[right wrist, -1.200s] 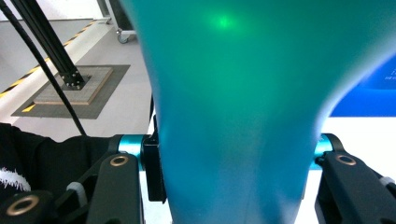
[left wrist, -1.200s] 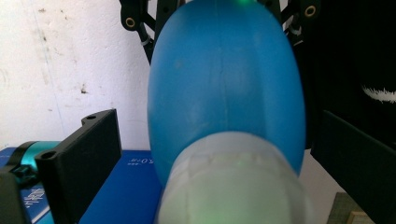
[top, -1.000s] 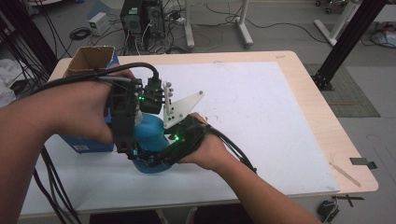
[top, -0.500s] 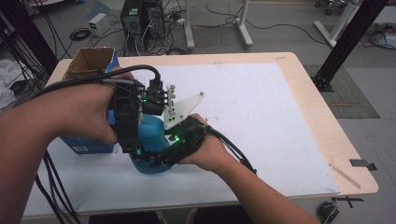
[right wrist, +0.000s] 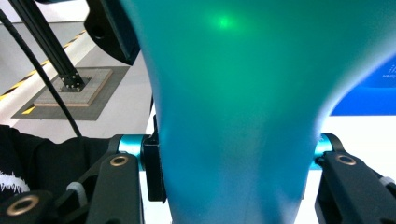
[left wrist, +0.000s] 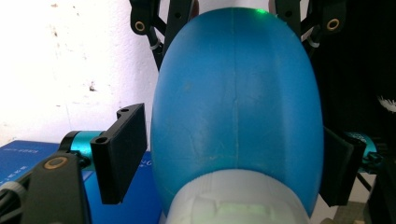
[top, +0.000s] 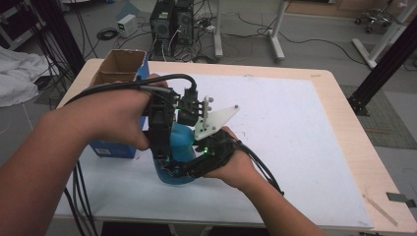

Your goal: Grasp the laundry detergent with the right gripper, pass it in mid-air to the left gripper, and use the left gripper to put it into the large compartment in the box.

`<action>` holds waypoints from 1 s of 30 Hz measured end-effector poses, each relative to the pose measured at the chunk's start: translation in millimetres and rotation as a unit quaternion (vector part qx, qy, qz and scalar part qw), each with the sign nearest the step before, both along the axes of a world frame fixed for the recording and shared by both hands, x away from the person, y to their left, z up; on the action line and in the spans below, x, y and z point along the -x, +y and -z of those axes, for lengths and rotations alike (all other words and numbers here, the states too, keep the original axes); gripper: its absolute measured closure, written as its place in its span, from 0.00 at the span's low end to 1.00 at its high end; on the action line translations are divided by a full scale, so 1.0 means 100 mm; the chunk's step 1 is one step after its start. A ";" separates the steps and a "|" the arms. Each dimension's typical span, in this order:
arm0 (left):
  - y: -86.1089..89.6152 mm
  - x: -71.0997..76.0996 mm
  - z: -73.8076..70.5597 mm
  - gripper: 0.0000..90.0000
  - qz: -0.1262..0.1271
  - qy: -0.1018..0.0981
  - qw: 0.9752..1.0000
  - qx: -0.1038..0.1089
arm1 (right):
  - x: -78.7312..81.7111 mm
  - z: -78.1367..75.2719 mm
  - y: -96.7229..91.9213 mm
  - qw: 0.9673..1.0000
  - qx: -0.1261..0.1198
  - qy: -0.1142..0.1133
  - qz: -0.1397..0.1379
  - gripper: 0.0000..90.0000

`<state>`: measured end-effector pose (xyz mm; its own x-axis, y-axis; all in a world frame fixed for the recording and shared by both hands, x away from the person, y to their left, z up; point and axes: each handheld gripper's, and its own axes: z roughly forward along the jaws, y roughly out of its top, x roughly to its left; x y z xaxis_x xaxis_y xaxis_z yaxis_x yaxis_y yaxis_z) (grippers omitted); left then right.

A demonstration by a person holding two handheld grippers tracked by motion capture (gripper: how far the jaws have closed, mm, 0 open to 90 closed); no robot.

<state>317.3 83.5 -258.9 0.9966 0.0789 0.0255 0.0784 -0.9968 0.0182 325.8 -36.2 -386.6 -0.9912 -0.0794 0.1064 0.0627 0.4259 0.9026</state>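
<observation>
High view: both hands meet near the table's front left. The right gripper (top: 172,169) lies low and level and clamps the lower body of a blue bottle (top: 181,142). The left gripper (top: 164,155) comes down from above over the bottle's upper part, with a grey three-cornered plate (top: 214,120) sticking out just beyond it.

Right gripper view: the jaws press on both sides of the bottle (right wrist: 233,116), which looks teal here, and the bottle's narrowing body is pinched firmly between the pads. Grip is tight.

Left gripper view: the jaws are about half open and straddle the bottle (left wrist: 236,121) near its white cap end (left wrist: 233,198). They have just been closing, with the bottle between them. The left pad (left wrist: 123,149) stands just off the bottle wall with a thin gap showing. The right pad (left wrist: 338,168) sits at the bottle's edge; contact there is too close to call. No firm squeeze yet.

A blue box (top: 118,142) stands right beside the left gripper, on its outer side, with a brown open carton (top: 120,66) behind it, farther from both grippers. The bottle rests on a white mat (top: 295,137) between the two hands.
</observation>
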 end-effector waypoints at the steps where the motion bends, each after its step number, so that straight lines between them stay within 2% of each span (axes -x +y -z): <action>1: 0.00 0.00 0.00 0.25 0.000 -0.001 1.000 0.001 | 0.00 0.00 0.00 1.000 0.000 0.001 0.000 0.52; 6: 0.00 0.01 0.01 0.26 0.003 -0.009 1.000 0.008 | 0.00 0.01 0.01 1.000 0.001 0.002 0.000 0.52; 20: 0.00 0.02 0.01 0.34 0.005 -0.016 1.000 0.010 | -0.01 0.01 0.00 1.000 -0.002 0.005 0.004 0.52; 30: -0.06 0.03 0.02 0.39 0.011 -0.010 1.000 0.001 | 0.00 0.01 0.01 1.000 -0.002 0.005 0.005 0.52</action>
